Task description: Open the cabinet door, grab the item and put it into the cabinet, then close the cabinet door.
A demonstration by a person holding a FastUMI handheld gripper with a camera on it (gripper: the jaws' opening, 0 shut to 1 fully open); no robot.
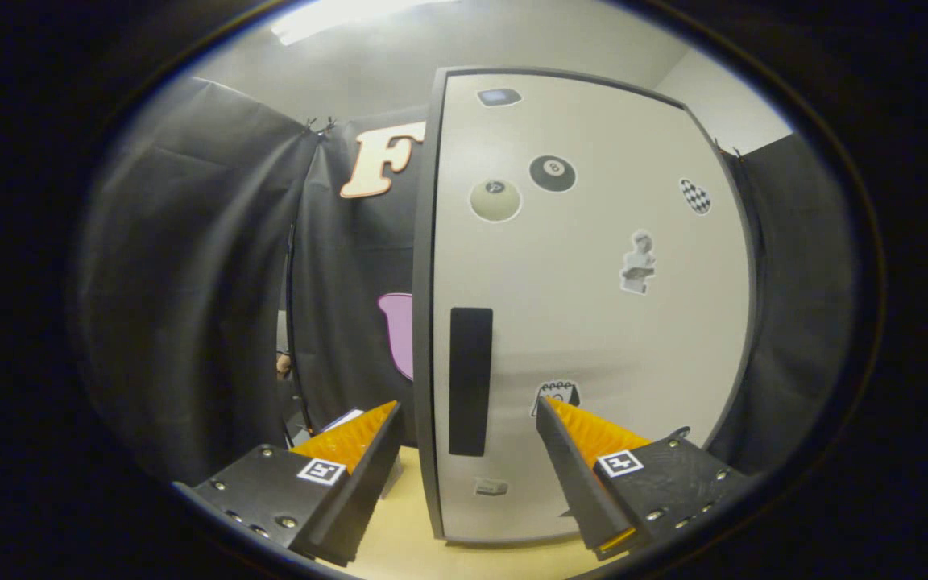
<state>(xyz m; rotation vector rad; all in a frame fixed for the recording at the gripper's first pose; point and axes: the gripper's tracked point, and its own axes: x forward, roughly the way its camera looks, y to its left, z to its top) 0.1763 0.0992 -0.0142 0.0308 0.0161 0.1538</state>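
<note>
Cabinet door [593, 306] fills centre frame, shut, rigid and light-swinging by the look; its dark vertical handle [470, 380] is the hold, between the gripper's [468, 419] open, empty jaws.

The closed cabinet door [593, 322] stands just ahead of the tool [468, 411], whose fingers are spread wide with nothing between them, blocking the way forward. Left of the cabinet door, bare table [403, 540] lies free up to the booth wall [190, 306].
</note>
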